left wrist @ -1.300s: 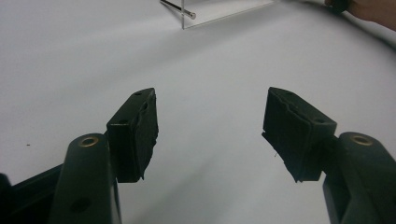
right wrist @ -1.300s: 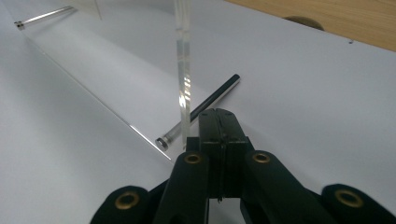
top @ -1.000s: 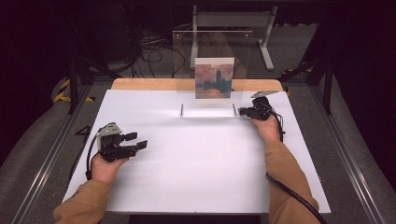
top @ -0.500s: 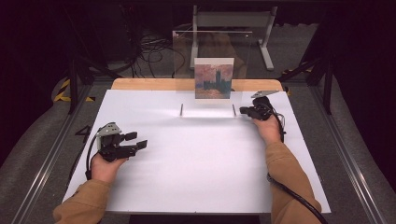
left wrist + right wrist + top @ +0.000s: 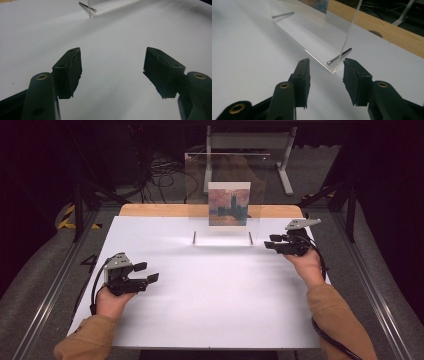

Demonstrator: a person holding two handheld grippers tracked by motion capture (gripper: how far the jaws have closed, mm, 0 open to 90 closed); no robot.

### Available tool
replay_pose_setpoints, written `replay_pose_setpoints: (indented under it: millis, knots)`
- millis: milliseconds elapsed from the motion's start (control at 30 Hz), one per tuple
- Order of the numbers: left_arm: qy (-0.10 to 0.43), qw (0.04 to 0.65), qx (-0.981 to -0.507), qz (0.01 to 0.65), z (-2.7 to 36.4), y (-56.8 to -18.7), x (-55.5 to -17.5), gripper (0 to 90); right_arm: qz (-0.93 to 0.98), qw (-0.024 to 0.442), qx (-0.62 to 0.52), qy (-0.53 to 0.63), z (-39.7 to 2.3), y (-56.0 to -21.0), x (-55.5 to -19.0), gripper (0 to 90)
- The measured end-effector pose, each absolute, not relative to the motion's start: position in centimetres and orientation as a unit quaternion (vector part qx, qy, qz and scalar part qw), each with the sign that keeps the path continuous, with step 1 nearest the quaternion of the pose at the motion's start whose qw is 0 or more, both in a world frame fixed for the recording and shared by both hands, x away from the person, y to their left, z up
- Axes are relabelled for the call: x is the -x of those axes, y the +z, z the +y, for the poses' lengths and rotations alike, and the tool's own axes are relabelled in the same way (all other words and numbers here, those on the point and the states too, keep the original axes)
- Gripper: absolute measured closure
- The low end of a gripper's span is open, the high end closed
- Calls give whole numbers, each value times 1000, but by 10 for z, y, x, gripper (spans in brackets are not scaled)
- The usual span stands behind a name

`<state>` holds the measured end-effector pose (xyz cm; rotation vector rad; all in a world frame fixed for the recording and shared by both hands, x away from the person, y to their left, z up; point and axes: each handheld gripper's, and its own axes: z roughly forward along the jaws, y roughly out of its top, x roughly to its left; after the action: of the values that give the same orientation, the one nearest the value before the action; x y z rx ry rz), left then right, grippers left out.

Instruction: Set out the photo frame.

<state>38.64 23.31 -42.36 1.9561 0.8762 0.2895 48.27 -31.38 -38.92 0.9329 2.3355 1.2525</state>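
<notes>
1 clear stand (image 5: 227, 195) is upright at the far middle of the white table (image 5: 210, 310), just in front of the wooden strip (image 5: 150, 210). It holds 1 picture (image 5: 229, 203), reddish sky w/ dark towers. 2 metal pins (image 5: 194, 237) stick through its base, 1 near each lower corner.

2 tongs, 1 per hand. The right gripper (image 5: 272, 242) is just beside the stand's right lower corner, near the right pin but apart from it, pointing left toward the stand. Its jaws have just been opening; they are now partly spread w/ nothing pinched. In the right gripper view the right gripper (image 5: 326, 75) has the stand's corner edge and 1 pin (image 5: 339, 56) just beyond the gap, not touching either pad.

The left gripper (image 5: 147, 272) is at the near left of the table, well apart from the stand. Its jaws have just been opening a bit more and are spread wide, empty. In the left gripper view the left gripper (image 5: 112, 67) has bare table between its 2 pads, w/ 1 pin (image 5: 87, 7) and the stand's base far ahead.

2 sleeves, both tan, come in from the near edge. 1 black cable trails from each gripper.
</notes>
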Motion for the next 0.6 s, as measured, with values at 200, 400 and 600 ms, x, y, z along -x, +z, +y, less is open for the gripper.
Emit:
replay_pose_setpoints:
  millis: [200, 400, 600]
  knots:
    - [109, 476, -795, 360, 234, -424, -384, 304, 801, 158, -322, 479, -325, -377, -447, 467]
    - [111, 479, -796, 354, 235, -426, -380, 301, 779, 167, -315, 517, -338, -374, -414, 315]
    - [113, 486, -793, 348, 235, -426, -375, 298, 780, 175, -309, 515, -346, -373, -391, 118]
